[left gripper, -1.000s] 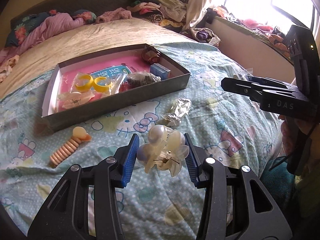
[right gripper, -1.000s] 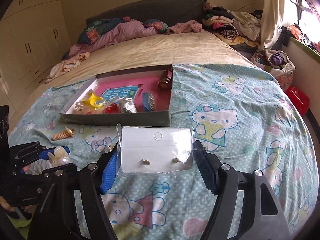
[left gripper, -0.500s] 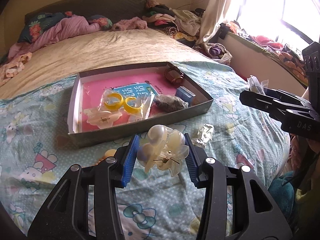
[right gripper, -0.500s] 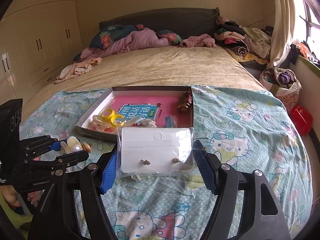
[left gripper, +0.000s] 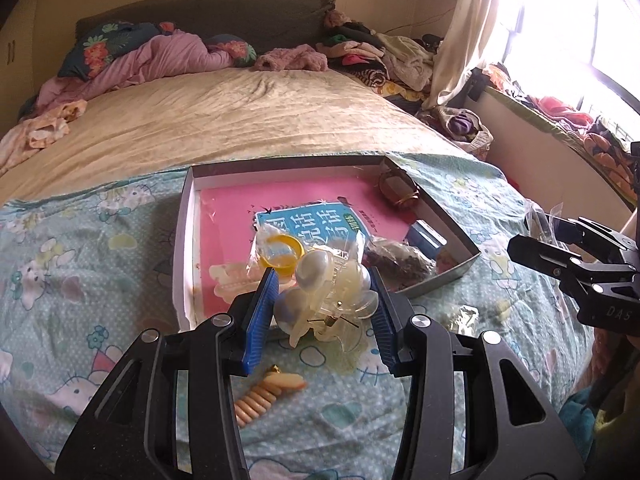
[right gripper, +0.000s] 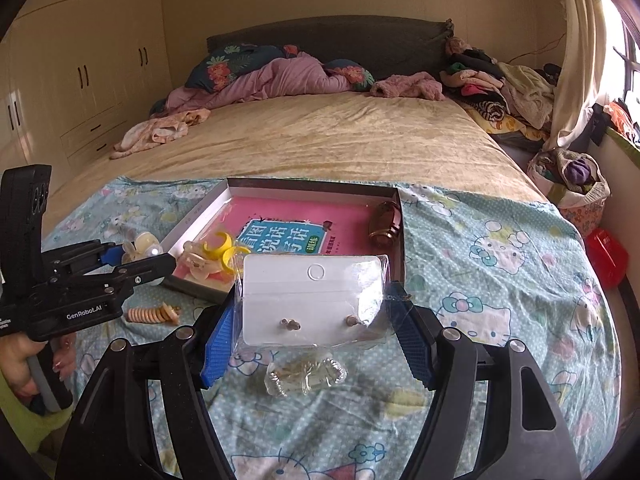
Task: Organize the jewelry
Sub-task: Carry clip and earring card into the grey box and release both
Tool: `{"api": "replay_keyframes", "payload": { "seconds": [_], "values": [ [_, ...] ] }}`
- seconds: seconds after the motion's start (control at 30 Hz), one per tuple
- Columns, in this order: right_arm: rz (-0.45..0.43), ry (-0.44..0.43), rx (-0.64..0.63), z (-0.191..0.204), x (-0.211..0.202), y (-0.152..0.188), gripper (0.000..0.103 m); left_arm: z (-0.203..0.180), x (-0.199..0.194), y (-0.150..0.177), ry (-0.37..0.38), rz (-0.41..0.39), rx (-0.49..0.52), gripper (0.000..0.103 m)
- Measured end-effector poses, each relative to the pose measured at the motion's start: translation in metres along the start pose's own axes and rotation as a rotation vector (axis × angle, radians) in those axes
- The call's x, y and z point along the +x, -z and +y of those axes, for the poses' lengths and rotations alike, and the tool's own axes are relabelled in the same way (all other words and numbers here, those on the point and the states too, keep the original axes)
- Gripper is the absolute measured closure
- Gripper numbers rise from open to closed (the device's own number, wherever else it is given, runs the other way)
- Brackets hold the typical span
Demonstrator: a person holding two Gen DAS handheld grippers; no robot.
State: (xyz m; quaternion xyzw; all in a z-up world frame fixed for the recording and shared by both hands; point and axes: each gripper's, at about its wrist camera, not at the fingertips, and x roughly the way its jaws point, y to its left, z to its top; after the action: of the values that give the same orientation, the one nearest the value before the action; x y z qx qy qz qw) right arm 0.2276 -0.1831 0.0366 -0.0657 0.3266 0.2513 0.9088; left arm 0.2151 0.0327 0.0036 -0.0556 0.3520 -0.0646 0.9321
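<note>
My left gripper (left gripper: 324, 312) is shut on a cream flower-shaped hair claw (left gripper: 330, 300), held above the near edge of the shallow box (left gripper: 456, 226). My right gripper (right gripper: 316, 328) is shut on a clear bag with a white earring card (right gripper: 312, 300), held above the patterned sheet just in front of the same box (right gripper: 400, 232). Inside the box lie a pink book, yellow rings in a bag (left gripper: 280, 252), a brown glass piece (right gripper: 386, 222) and a blue item (left gripper: 426, 236). The left gripper (right gripper: 138, 260) with its claw also shows at the left of the right wrist view.
On the sheet lie a peach ribbed hair clip (left gripper: 264, 394), a small clear bag with a chain (right gripper: 306, 376) and crumpled clear wrap (left gripper: 460, 316). Piled clothes line the bed's far right. A basket (right gripper: 576, 184) and a red object (right gripper: 606, 258) sit beside the bed.
Both grippers have risen and advanced toward the box, each keeping its grip. The hair claw now overlaps the box's near edge; the peach clip has slid below the left fingers.
</note>
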Motion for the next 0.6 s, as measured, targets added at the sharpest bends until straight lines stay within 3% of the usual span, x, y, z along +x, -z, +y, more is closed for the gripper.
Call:
{"api": "replay_keyframes", "payload": {
  "seconds": [0.3,0.6],
  "values": [
    [0.083,0.006,-0.018,-0.001,0.059,-0.009,0.034,0.014,0.031,-0.006,-0.040,0.035,-0.035,0.067],
    [0.141,0.001,-0.042,0.008,0.102,-0.013,0.032,0.025,0.038,-0.004,-0.074,0.051,-0.045,0.067]
  ]
}}
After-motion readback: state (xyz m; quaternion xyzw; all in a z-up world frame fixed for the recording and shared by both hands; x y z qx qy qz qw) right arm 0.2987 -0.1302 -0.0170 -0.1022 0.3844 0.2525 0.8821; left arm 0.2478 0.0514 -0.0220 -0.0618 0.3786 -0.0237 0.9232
